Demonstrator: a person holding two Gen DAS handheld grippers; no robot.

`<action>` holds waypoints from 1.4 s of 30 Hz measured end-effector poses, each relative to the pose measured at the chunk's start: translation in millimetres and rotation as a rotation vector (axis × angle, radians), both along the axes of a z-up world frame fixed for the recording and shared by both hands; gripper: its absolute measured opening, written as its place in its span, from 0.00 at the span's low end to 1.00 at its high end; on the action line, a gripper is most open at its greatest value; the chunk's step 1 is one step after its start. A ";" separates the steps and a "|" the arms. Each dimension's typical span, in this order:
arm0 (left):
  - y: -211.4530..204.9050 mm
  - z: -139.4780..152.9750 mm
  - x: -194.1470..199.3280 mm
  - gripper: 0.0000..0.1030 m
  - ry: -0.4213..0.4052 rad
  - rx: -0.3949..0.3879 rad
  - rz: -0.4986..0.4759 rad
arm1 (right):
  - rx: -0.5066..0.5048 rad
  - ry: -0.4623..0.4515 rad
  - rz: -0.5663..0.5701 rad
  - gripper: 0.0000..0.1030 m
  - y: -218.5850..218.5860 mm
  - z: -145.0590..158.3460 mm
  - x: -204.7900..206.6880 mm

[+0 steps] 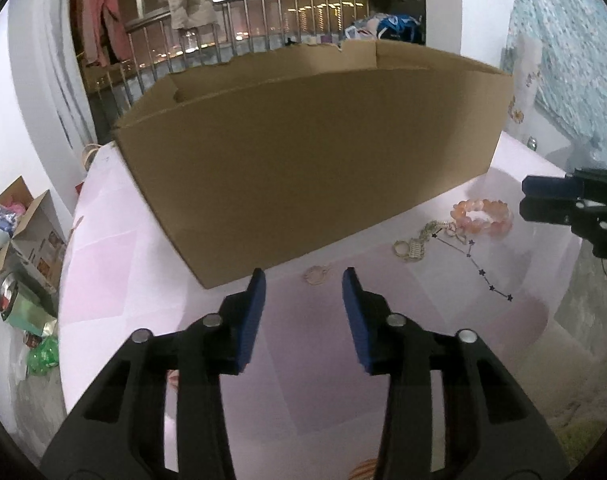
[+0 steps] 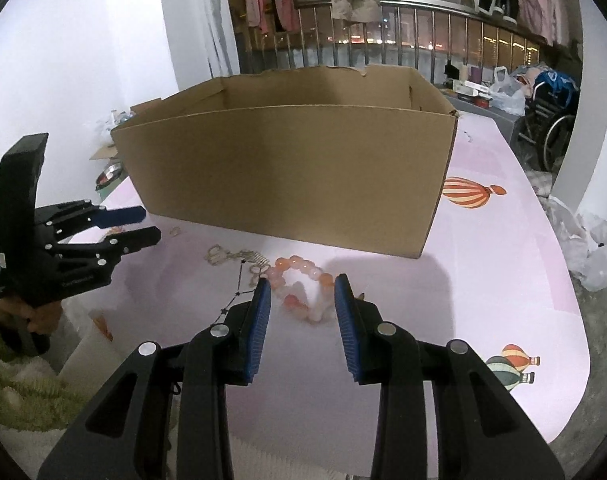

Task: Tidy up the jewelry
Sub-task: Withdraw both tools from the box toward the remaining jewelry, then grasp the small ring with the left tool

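Observation:
A pink bead bracelet (image 2: 303, 266) lies on the pink tablecloth in front of an open cardboard box (image 2: 287, 168). My right gripper (image 2: 303, 283) is open and low over it, one blue pad on each side of the bead ring, and I see no squeeze. Left of the bracelet lie a gold chain with rings (image 2: 235, 257) and a thin dark star necklace (image 2: 239, 286). A small pale ring (image 1: 317, 275) rests just beyond the open, empty fingertips of my left gripper (image 1: 304, 280). The bracelet (image 1: 483, 216), the gold chain (image 1: 413, 246) and my right gripper (image 1: 543, 200) also show in the left wrist view.
The box (image 1: 303, 152) stands close behind the jewelry, its torn rim high. Hot-air balloon prints (image 2: 469, 192) mark the cloth to the right. The table's rounded edge (image 2: 575, 320) curves near. A smaller opened carton (image 1: 27, 224) and green items sit below on the left; a railing with hanging clothes is behind.

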State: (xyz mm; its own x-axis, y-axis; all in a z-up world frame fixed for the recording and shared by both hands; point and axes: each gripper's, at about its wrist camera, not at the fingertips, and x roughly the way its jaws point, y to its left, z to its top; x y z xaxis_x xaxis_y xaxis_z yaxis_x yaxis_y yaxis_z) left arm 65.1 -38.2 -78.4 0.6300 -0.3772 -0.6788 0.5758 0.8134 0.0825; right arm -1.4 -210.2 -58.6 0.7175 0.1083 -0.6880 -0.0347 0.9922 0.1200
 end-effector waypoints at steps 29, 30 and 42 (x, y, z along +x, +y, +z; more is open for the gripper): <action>-0.1 -11.5 16.8 0.10 0.063 -0.002 -0.011 | -0.035 0.022 -0.073 0.32 -28.0 -1.9 -4.2; 1.2 -11.8 16.5 0.10 0.066 -0.005 -0.006 | -0.041 0.027 -0.079 0.32 -30.2 -3.1 -3.9; -3.5 -7.3 24.5 0.10 0.065 -0.002 0.002 | -0.121 0.072 -0.026 0.31 -18.7 -18.0 1.8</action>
State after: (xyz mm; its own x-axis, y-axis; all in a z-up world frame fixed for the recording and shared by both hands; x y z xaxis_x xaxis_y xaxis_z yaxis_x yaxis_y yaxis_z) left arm 89.7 -41.7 -85.7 0.5849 -0.3777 -0.7178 0.5786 0.8145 0.0430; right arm 0.4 -229.0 -76.6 0.6671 0.0034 -0.7449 -0.0041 1.0000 0.0009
